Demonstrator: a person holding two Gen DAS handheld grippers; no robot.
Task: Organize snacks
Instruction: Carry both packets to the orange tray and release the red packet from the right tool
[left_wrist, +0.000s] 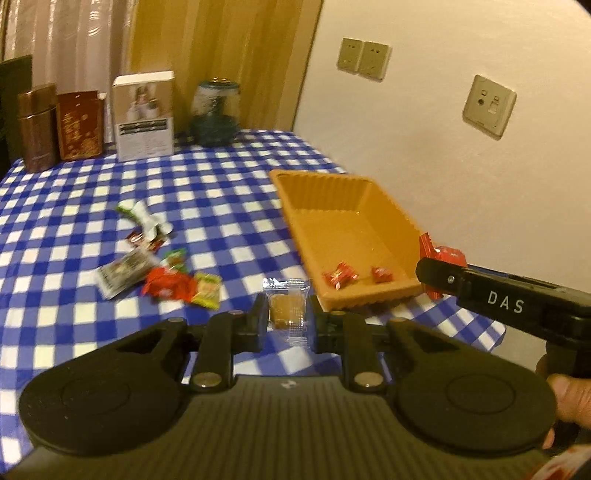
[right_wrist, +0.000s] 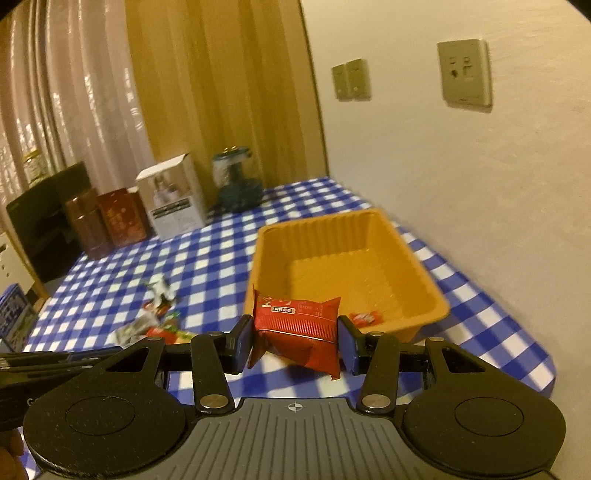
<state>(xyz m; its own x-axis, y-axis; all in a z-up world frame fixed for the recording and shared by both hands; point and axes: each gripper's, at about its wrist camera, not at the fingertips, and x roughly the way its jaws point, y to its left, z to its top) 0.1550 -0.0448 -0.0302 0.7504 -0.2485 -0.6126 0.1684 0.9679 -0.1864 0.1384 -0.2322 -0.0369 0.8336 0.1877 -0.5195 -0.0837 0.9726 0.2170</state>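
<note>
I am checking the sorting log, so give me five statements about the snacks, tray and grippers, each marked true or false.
1. The right gripper is shut on a red snack packet. True.
2. The orange tray holds no snacks. False: two small red candies lie inside it.
3. The left gripper has a clear-wrapped brown snack between its open fingers. True.
4. The loose snack pile lies on a plain white cloth. False: it lies on a blue and white checked tablecloth.
5. The tray stands upside down. False: it sits open side up.
</note>
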